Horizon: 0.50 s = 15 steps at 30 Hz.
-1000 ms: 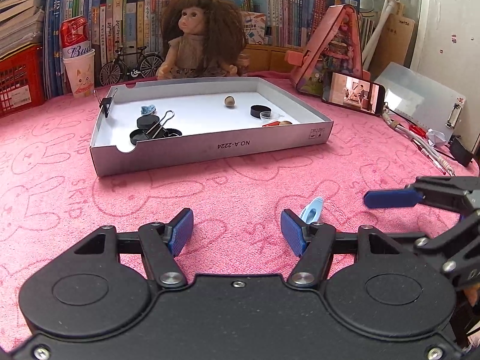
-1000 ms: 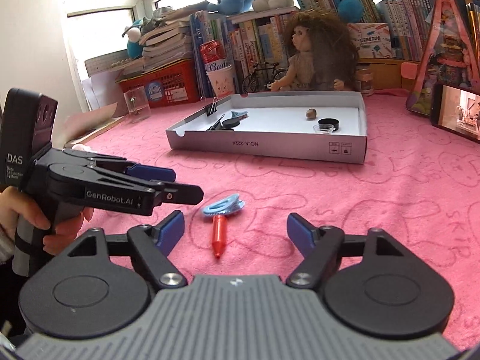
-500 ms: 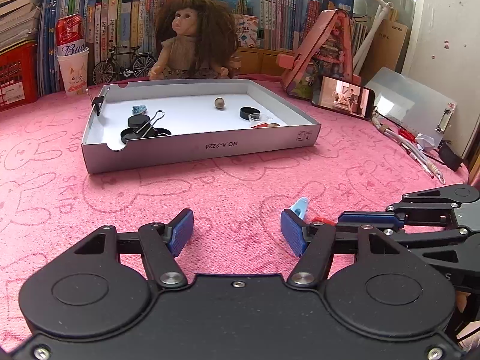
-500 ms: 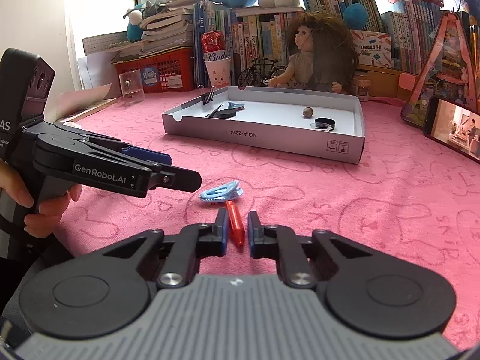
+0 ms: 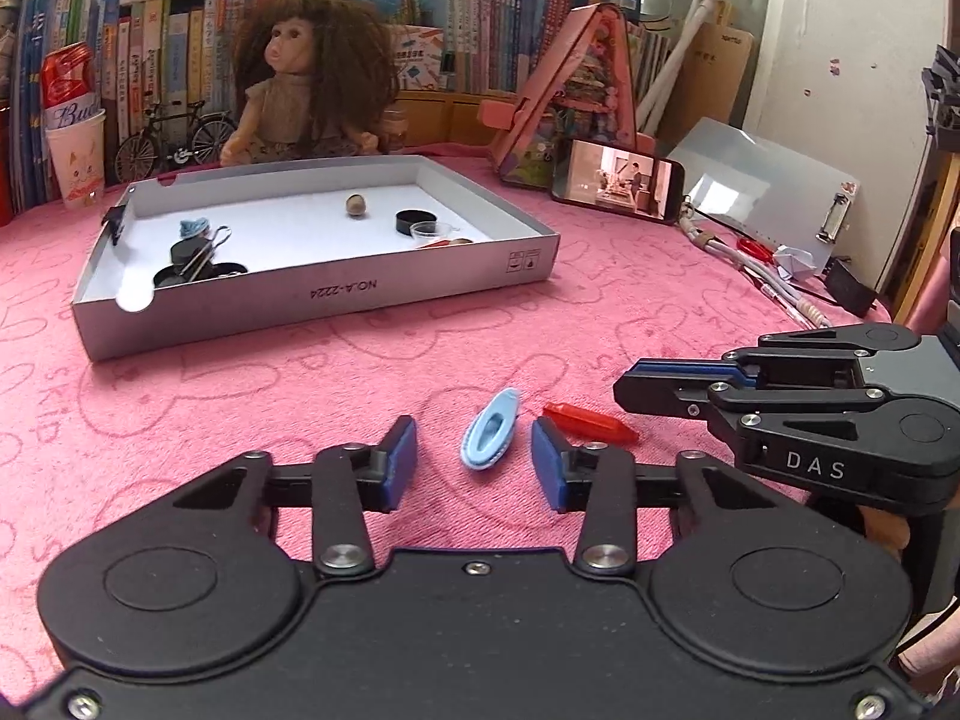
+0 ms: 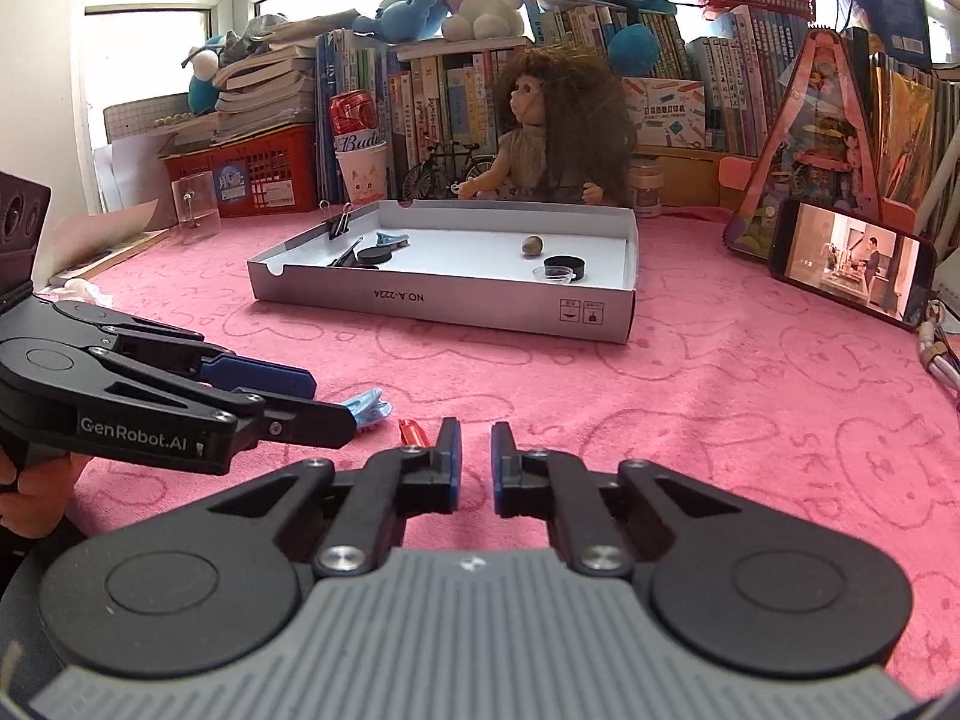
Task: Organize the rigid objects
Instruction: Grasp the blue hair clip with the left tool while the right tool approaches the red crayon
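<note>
While its jaws have just been narrowing, the left gripper (image 5: 474, 465) brackets a blue clip (image 5: 489, 438) without touching it on the pink table (image 5: 360, 372); the right gripper (image 6: 475, 462), jaws nearly together and empty, sits beside a red piece (image 5: 591, 422), near the white tray (image 5: 324, 300)

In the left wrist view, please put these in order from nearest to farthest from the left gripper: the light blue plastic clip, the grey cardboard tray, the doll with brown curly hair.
From the left gripper, whose jaws have just been closing:
1. Light blue plastic clip, lying on the pink cloth between the fingers, untouched.
2. Grey cardboard tray, farther ahead, slightly left.
3. Doll with brown curly hair, sitting behind the tray.
</note>
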Available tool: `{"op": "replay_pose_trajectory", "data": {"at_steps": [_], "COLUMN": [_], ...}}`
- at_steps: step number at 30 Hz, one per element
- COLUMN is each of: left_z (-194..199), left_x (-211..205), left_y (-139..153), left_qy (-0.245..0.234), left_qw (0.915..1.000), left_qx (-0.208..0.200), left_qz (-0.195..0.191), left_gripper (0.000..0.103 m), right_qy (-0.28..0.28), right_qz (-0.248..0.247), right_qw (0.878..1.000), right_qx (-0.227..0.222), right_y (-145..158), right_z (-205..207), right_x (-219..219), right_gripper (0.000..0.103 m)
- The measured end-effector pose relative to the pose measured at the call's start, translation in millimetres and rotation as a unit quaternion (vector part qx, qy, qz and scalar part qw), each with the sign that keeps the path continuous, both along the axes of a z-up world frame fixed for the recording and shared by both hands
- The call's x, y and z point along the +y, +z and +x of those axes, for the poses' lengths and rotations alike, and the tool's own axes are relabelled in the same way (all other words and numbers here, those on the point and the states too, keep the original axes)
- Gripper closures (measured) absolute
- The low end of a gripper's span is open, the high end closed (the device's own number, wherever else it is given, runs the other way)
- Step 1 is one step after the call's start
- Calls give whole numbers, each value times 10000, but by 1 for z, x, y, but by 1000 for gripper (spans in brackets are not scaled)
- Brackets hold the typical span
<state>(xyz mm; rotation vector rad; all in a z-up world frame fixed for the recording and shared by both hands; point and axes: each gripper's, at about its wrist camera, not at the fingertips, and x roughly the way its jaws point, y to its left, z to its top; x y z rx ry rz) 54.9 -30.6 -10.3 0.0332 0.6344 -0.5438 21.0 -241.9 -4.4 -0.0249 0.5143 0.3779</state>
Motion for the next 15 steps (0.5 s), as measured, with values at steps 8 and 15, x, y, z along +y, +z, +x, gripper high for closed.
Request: {"op": "replay_pose_trajectory", "data": {"at_steps": [8,15], "left_z": [3,8], "left_x": [-2,14], "left_y": [-1,2], "left_qy": [155,461], "left_qw": [9999,9989], "left_qx": [-4,-4], "left_qz": [-4,-9], "left_gripper": [87,87], "right_qy": [397,244], "right_qz": [373,-188], "right_qw": [9985,9994], "right_qx": [43,135], "right_y": [3,-4], "right_z": [-7,-9], "right_x": [-7,1], "right_gripper": [57,56]}}
